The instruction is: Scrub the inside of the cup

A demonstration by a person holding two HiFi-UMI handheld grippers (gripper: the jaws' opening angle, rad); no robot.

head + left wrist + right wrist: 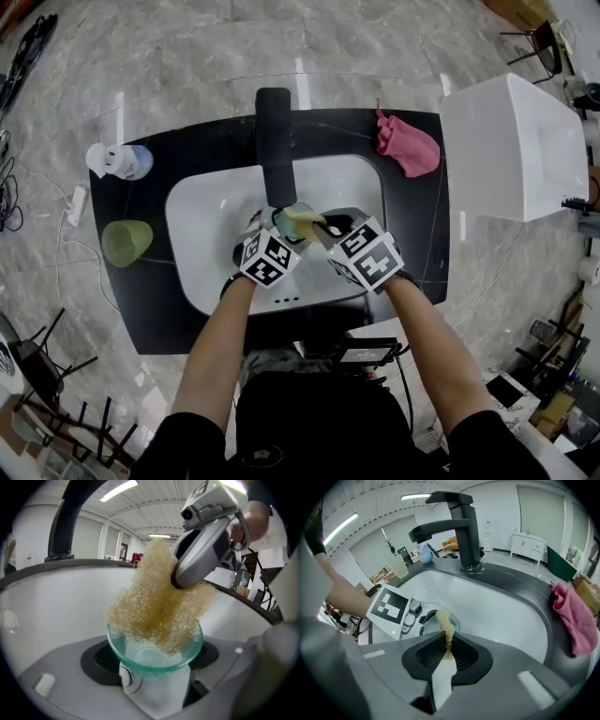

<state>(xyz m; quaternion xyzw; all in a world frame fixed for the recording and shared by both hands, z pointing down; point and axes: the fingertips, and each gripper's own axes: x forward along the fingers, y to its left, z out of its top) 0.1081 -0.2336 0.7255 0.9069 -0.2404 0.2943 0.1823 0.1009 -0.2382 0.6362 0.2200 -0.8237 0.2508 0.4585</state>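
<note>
Nearest the camera, two forearms are stretched over a white basin (187,220), each with a hand-held gripper. The left gripper (279,230) is clamped on a clear glass cup (154,656), which is held above the basin floor with its mouth tipped toward the other tool. The right gripper (330,228) is pinched tight on a tan mesh scrubber (159,606), whose bushy lower end is already seated inside the cup's rim. For the scrubbing to be done well, the scrubber would best be pushed down to the cup's bottom and swept round the wall, while the cup is kept firmly braced and its tilt unchanged; too hard a push could lever the smooth glass out of the jaws. Working room is tight. The two grippers are nearly touching, and a black faucet (275,141) hangs just beyond and above the cup, so strokes are better kept short and low. The basin walls are well clear on either side. On the black counter (417,234), a green tumbler (127,242) and a white bottle (117,161) are set at the left and a pink cloth (408,148) at the far right, all out of reach of the work.
</note>
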